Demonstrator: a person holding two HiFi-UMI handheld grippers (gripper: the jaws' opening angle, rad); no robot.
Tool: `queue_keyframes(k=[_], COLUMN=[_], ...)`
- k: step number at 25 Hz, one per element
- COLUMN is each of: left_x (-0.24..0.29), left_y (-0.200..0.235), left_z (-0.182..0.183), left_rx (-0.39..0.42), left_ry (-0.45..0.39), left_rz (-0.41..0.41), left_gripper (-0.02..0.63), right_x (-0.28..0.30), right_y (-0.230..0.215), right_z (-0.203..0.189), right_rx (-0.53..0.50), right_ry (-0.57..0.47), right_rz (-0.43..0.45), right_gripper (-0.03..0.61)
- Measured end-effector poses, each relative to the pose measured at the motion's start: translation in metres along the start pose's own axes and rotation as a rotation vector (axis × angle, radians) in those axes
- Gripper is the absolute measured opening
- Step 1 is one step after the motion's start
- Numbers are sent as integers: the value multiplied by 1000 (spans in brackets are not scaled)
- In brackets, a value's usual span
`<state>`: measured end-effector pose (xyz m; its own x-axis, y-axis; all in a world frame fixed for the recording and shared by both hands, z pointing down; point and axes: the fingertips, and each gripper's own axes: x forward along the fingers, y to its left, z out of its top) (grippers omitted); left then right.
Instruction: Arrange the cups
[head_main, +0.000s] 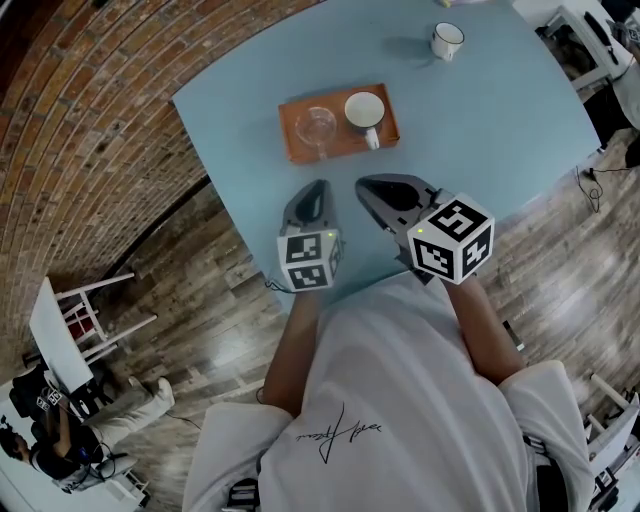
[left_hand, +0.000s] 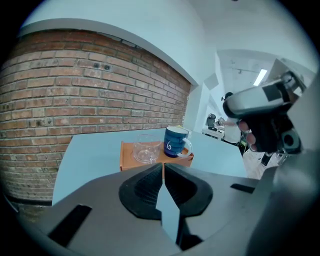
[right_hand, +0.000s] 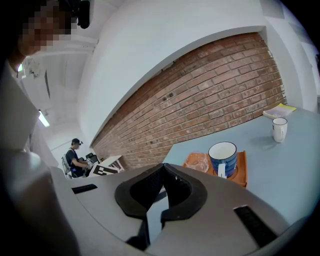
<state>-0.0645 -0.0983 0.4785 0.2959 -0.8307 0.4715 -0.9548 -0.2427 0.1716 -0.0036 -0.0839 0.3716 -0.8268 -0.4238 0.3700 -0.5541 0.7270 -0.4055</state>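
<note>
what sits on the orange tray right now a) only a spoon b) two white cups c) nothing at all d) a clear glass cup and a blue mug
d: the head view shows a clear glass cup and a blue mug side by side on the orange tray, while the white cup stands apart on the table.

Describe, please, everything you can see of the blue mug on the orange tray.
The blue mug stands upright on the orange tray, on its right half in the head view, beside a clear glass cup. It looks ceramic: dark blue outside with a white swirl mark, white inside. Its white handle points toward the person. It appears empty.
</note>
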Motion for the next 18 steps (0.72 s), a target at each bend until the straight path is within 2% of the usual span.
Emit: queue_keyframes(k=[4,12,18], left_x=[-6,-20,-31], left_y=[-6,-25,-33], left_z=[0,15,27], left_rx=[52,44,3], left_ry=[-2,-22,-45], left_rz=[6,-39,-60], left_gripper=[11,9,9], right_x=[-8,-23,-32], right_y=[-2,-9,-14], right_z=[2,7,9], right_rx=[-7,-27,-35], right_ry=[-20,-40,-41], right_rz=[-23,-59,-65], right_gripper=[21,21,21])
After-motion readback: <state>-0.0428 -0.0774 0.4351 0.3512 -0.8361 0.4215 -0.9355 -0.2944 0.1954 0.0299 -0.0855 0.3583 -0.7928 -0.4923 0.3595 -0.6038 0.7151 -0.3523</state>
